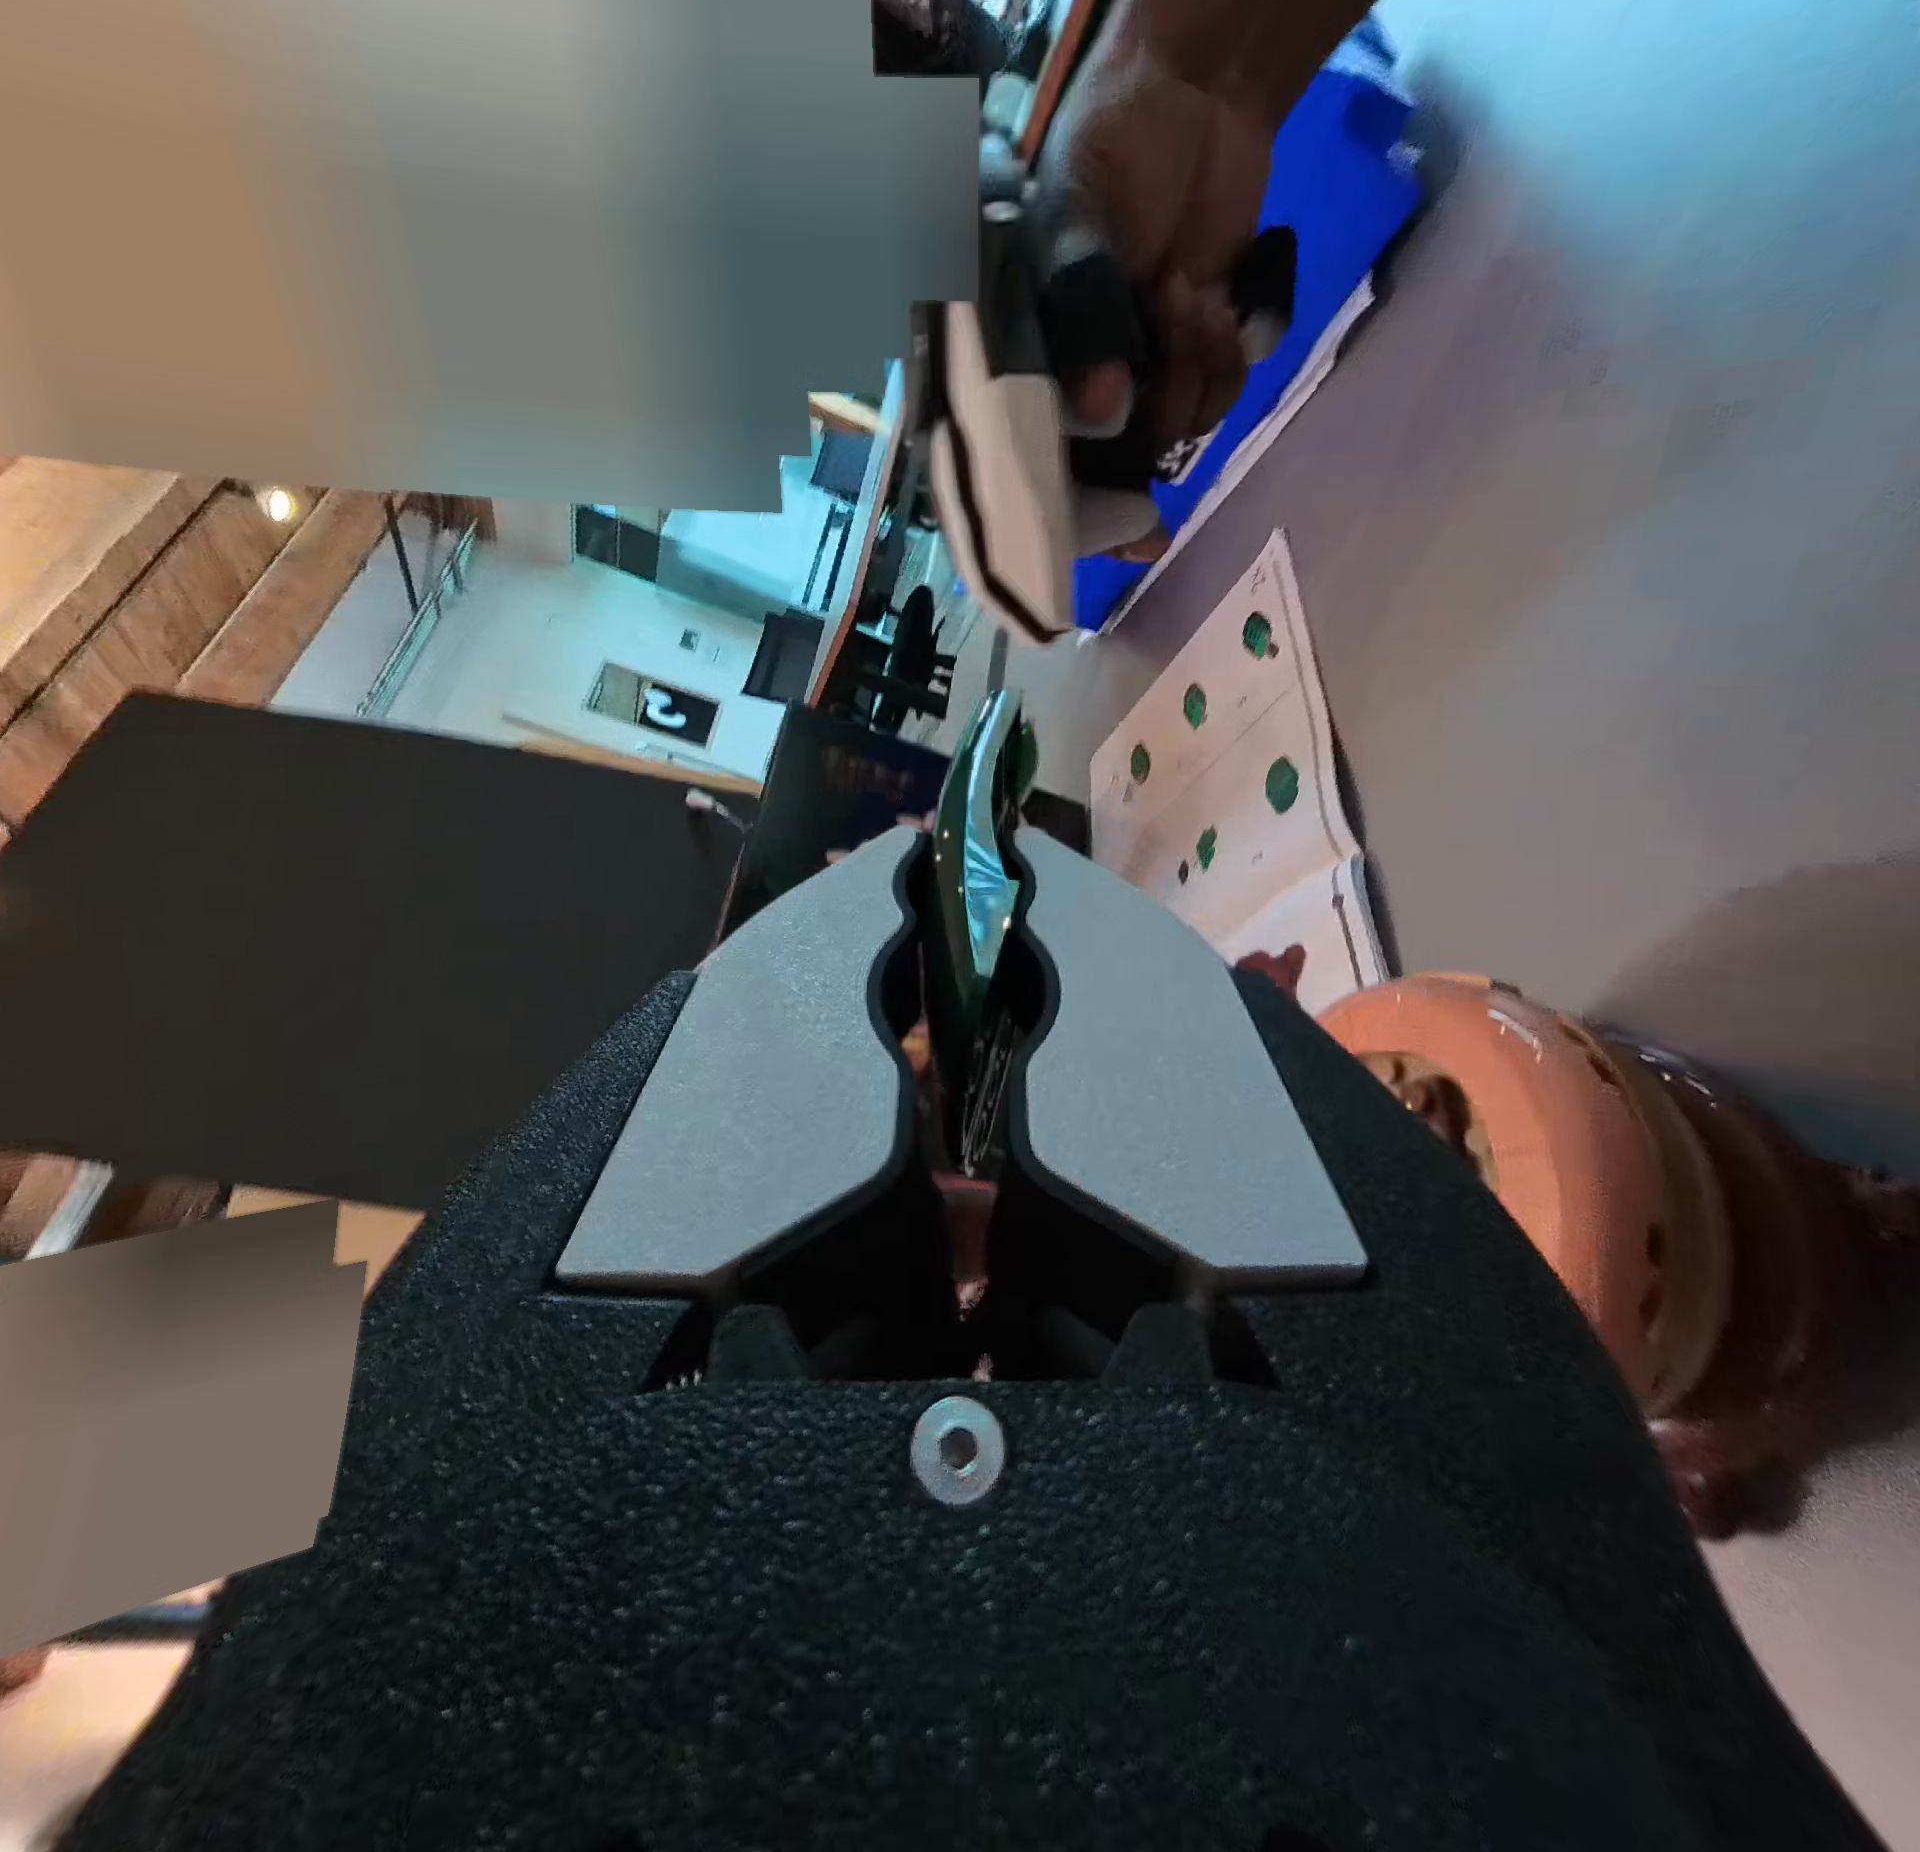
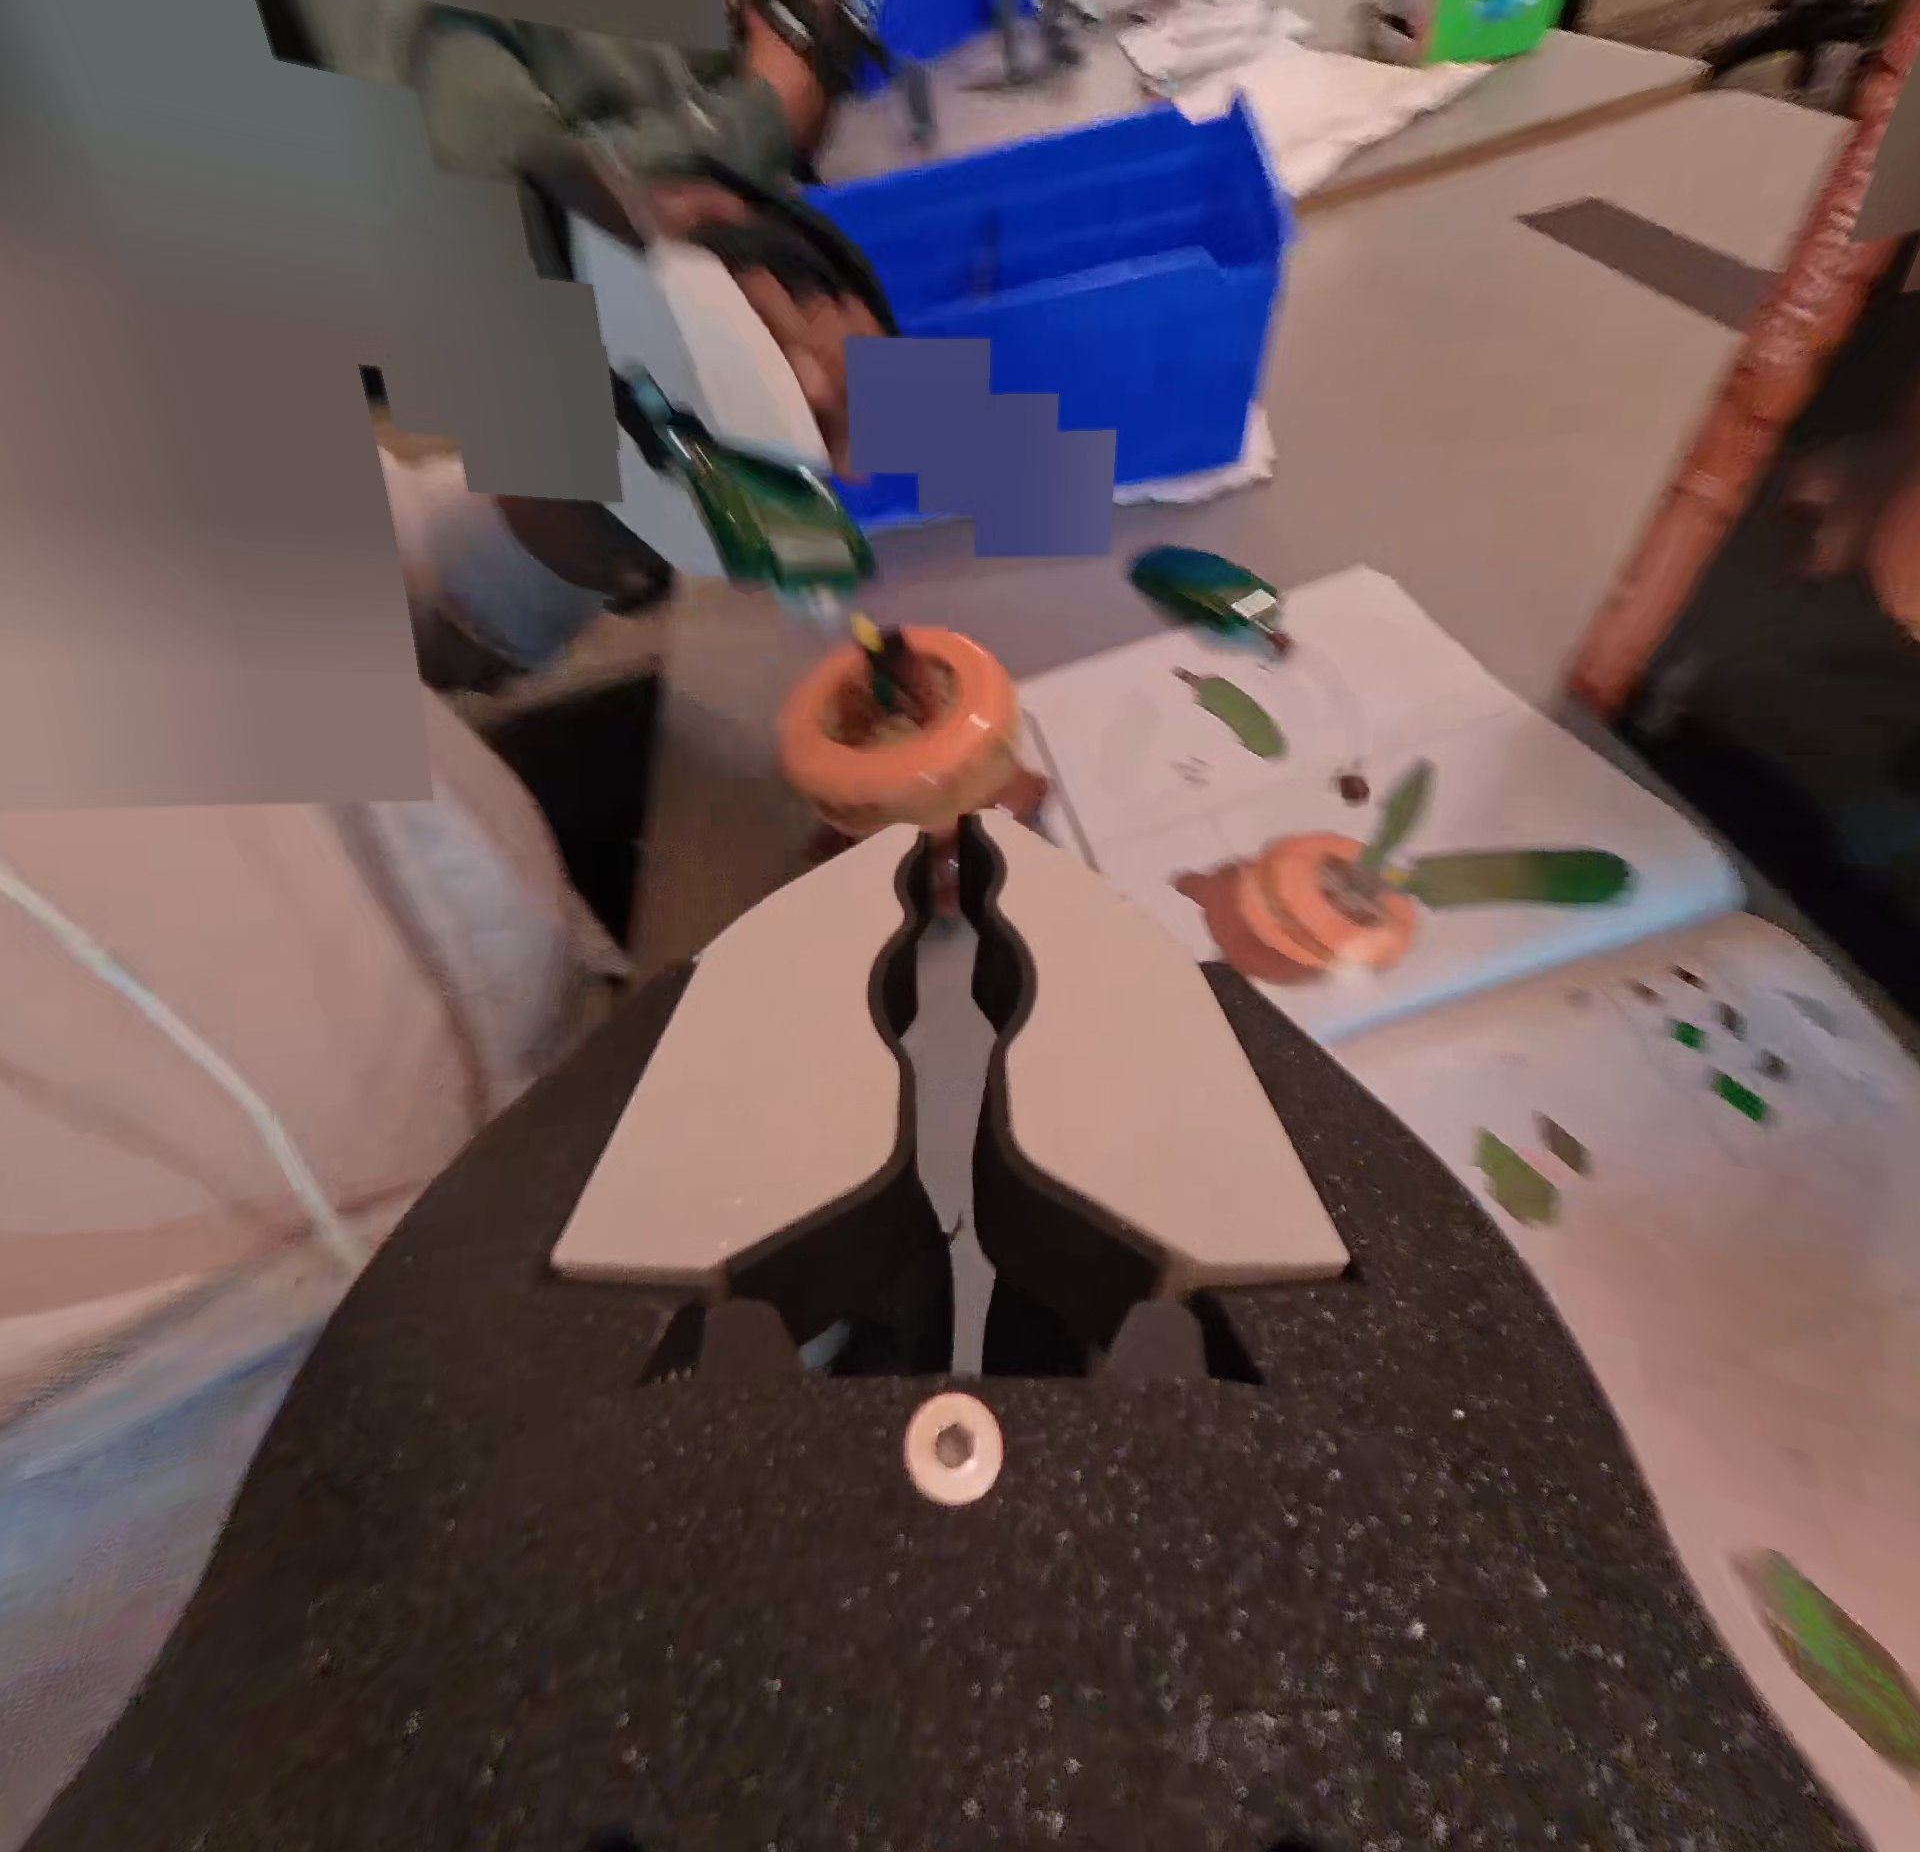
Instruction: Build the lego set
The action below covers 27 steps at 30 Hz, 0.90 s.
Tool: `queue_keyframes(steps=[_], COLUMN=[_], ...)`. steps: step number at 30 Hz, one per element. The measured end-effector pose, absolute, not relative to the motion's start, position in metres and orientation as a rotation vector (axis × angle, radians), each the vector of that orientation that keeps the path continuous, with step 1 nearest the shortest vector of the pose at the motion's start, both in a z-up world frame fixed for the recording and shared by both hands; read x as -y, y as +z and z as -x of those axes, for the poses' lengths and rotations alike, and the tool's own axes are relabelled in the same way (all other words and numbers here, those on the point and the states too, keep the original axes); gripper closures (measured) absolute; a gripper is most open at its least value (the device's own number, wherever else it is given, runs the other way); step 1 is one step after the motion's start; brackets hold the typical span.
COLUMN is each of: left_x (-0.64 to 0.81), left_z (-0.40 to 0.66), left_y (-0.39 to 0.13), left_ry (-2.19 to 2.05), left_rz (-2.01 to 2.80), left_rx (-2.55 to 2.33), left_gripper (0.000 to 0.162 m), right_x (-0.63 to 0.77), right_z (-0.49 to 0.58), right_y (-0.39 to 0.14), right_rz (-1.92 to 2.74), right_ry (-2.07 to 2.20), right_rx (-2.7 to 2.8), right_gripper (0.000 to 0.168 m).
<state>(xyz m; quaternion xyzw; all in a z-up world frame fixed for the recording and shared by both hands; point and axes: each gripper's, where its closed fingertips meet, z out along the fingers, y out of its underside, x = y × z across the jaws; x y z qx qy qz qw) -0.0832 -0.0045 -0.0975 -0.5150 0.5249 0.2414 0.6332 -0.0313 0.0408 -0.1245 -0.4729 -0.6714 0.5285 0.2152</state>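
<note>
My left gripper [image 1: 971, 852] is shut on a dark green leaf piece [image 1: 987, 815] that sticks out past its fingertips. The right wrist view shows the same leaf [image 2: 790, 529] held above the pot. The orange flower pot [image 2: 894, 732] stands on the table with a short green and yellow stem inside. It also shows close at the right of the left wrist view [image 1: 1538, 1179]. My right gripper [image 2: 951, 867] is shut on a small reddish-brown piece [image 2: 945, 877], just in front of the pot's base. Blur hides whether the piece touches the pot. The right gripper [image 1: 1029, 607] shows far ahead in the left wrist view.
An open instruction booklet [image 2: 1455, 742] lies to the right of the pot, with a second green leaf [image 2: 1205, 581] at its far edge. A blue bin [image 2: 1091, 275] stands behind. Loose green pieces [image 2: 1517, 1179] lie at the right. A brown post [image 2: 1766, 348] stands far right.
</note>
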Motion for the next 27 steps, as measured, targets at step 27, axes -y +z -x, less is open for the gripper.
queue_keyframes(steps=[27], left_x=[-0.01], left_z=[0.179], left_y=[-0.132], left_ry=[0.272], left_rz=[1.561], left_rx=[-0.447], left_gripper=[0.151], right_x=[-0.165], right_z=[0.185], right_y=[-0.255], right_rz=[1.814], right_ry=[0.76], right_rx=[1.893], right_gripper=[0.162])
